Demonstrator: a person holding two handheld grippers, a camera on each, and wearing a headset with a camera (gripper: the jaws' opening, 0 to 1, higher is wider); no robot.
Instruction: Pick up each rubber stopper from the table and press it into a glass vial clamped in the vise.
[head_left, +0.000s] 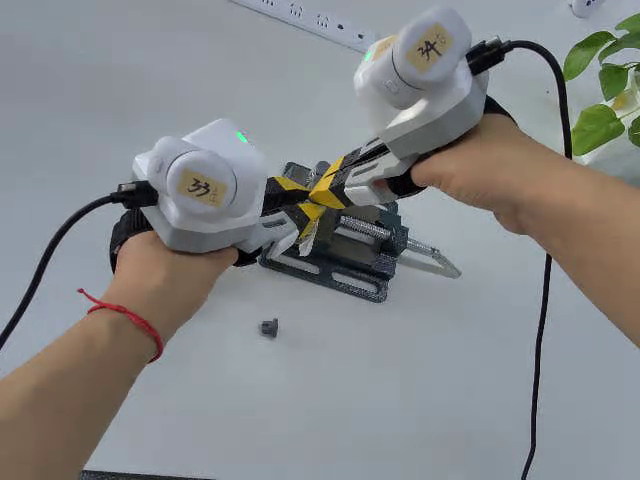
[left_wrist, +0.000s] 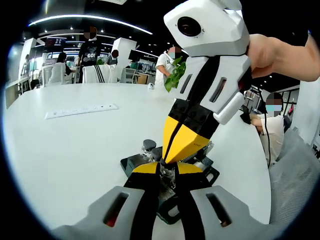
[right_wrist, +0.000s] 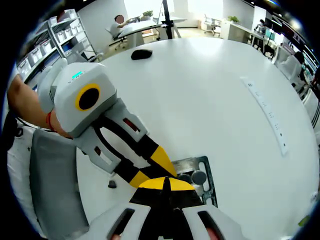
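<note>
My right gripper has its jaws drawn tight together, tips down at the vise. I can't see if a stopper sits under them. My left gripper has its jaws either side of the vial; I can't tell whether they're clamping it or just bracketing it. A spare stopper lies on the table, near the vise on my side. A capped vial stands just beside the one I'm working on.

Risks as I judge them:
- The right tips come in at a slant, so an off-axis push could cock a stopper in the mouth or pop it out.
- Too hard a press could crack the glass or slide the vial down in the vise.
- The two sets of tips are crowded and could knock together, or bump the capped vial.
- My left hand could sweep the spare stopper away.
</note>
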